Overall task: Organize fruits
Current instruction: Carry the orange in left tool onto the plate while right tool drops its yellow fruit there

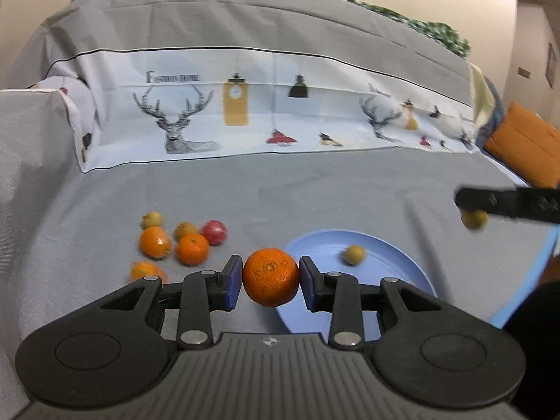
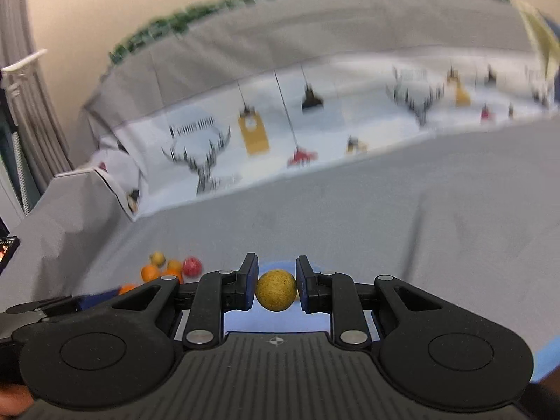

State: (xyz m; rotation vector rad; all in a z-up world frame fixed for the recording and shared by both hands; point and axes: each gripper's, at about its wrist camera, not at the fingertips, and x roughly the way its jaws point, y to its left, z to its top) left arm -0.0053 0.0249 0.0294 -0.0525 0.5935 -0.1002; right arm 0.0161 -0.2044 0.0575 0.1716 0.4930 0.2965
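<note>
Two fruits were clamped, one in each gripper, above the grey cloth's near edge.
The left gripper (image 1: 270, 277) squeezed a firm, dimpled orange (image 1: 270, 276) across its middle beside the blue plate (image 1: 385, 262); the right gripper (image 2: 276, 288) pinched a small, light yellow fruit (image 2: 276, 289), likely slippery.

Grey cloth (image 1: 315, 189) between the fruit cluster (image 1: 175, 241) and the blue plate (image 1: 385, 273) lies bare, giving a clear lane. The plate holds one small yellowish fruit (image 1: 354, 254); the rest of its face is free. The upholstered backrest (image 1: 245, 105) closes off the far side. The right hand-held gripper (image 1: 469, 210) hangs beyond the plate's right edge.
</note>
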